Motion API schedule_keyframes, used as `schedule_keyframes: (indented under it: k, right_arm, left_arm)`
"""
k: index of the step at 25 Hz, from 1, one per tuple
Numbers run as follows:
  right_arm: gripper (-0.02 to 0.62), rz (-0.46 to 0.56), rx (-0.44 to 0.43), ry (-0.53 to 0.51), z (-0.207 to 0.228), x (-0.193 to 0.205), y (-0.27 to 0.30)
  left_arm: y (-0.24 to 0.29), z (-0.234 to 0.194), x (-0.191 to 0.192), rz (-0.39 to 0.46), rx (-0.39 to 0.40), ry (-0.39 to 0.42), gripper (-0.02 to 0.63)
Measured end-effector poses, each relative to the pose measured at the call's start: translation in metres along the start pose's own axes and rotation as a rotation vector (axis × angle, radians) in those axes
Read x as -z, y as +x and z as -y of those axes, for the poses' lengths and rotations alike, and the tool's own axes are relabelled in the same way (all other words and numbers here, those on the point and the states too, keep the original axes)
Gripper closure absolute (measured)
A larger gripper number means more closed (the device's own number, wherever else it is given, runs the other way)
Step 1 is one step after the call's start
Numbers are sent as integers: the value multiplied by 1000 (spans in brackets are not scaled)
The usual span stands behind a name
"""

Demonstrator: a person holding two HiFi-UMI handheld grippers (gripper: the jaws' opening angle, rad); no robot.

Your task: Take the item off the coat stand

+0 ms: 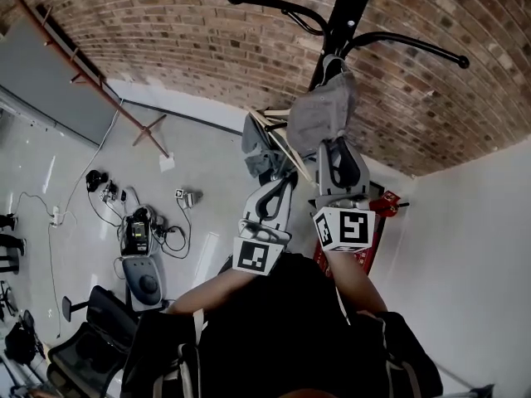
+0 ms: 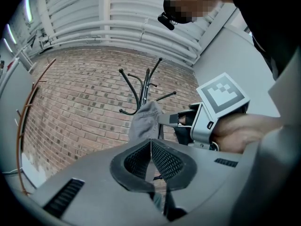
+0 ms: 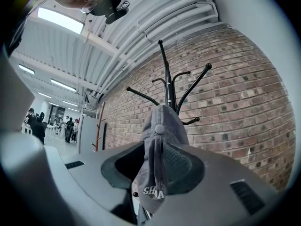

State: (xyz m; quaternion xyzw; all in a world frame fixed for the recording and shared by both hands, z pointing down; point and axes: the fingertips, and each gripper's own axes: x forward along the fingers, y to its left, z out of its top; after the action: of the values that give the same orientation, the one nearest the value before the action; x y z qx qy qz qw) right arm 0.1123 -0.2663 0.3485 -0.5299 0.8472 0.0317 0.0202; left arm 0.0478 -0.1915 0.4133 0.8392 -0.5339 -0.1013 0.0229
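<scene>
A grey cap [image 1: 325, 110] hangs from a hook of the black coat stand [image 1: 348, 7] in front of the brick wall. My right gripper [image 1: 338, 146] reaches up to the cap's lower edge. In the right gripper view the cap [image 3: 160, 145] hangs down between the jaws of the right gripper [image 3: 157, 160]; it lies against the right pad, with a dark gap at the left pad, so the gripper is open. My left gripper [image 1: 284, 182] sits lower and to the left, away from the cap. Its jaws meet at the tip [image 2: 150, 140], shut on nothing.
The brick wall [image 1: 166, 31] runs behind the stand. A wooden rack [image 1: 99, 85] leans on a grey panel at left. Cables and a device [image 1: 137, 230] lie on the floor, with office chairs [image 1: 91, 338] nearer. Something red [image 1: 377, 210] sits at the stand's foot. People [image 3: 37, 121] stand far off.
</scene>
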Motion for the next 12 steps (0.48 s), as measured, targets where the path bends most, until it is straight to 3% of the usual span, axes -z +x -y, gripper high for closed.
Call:
schedule_keyframes:
  k: [12]
  right_arm:
    - [449, 17, 64, 7, 12, 0, 6]
  left_arm:
    - [7, -5, 3, 11, 4, -2, 586]
